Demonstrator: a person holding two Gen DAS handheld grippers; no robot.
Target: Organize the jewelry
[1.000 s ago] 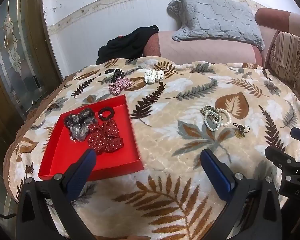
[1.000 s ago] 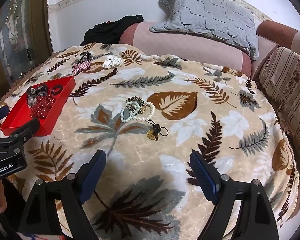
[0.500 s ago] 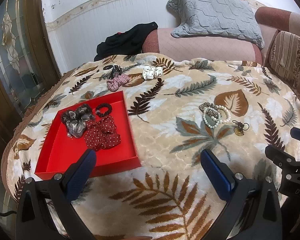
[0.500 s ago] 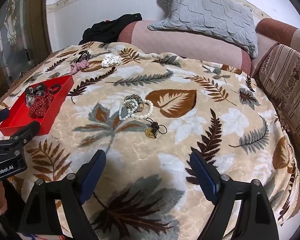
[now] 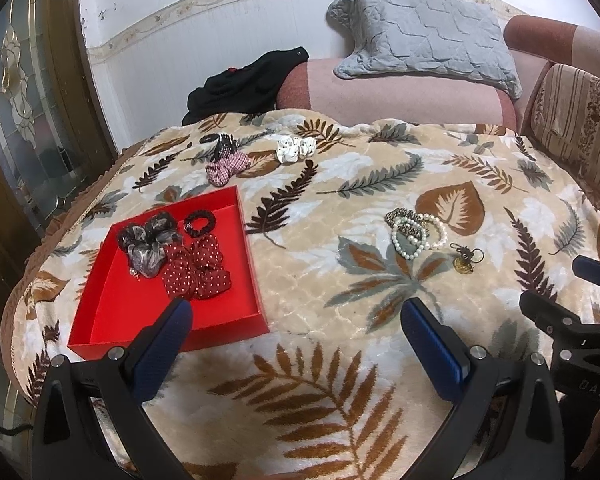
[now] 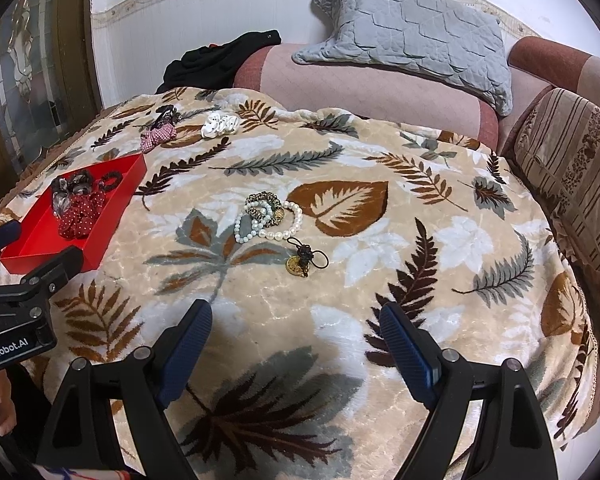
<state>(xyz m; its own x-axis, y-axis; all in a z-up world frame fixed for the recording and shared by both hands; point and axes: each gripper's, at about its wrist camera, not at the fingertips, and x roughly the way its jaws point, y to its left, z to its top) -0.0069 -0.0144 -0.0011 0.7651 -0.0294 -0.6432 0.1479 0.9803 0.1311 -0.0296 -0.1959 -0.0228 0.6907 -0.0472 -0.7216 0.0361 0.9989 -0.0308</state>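
A red tray [image 5: 116, 312] [image 6: 112, 208] lies on the leaf-patterned blanket at the left. It holds a red dotted scrunchie [image 5: 198, 272], a grey-black scrunchie [image 5: 148, 240] and a small black hair tie [image 5: 199, 222]. A pile of pearl and gold bracelets [image 5: 414, 228] [image 6: 270, 218] lies mid-blanket, with a coin charm on a black cord [image 5: 466, 258] [image 6: 304, 260] beside it. A checked scrunchie [image 5: 226, 168] and a white scrunchie [image 5: 296, 150] lie at the far side. My left gripper [image 5: 296, 320] and right gripper [image 6: 296, 324] are open and empty near the front edge.
A grey pillow [image 5: 424, 36] rests on a pink bolster [image 5: 380, 92] at the back. Black clothing [image 5: 244, 84] lies at the back left. A striped cushion [image 5: 580, 128] is at the right. A glass-panelled door [image 5: 24, 120] stands at the left.
Both cameras have pulled back and risen slightly, so the blanket and objects sit a little farther away. No object has moved and both grippers stay open.
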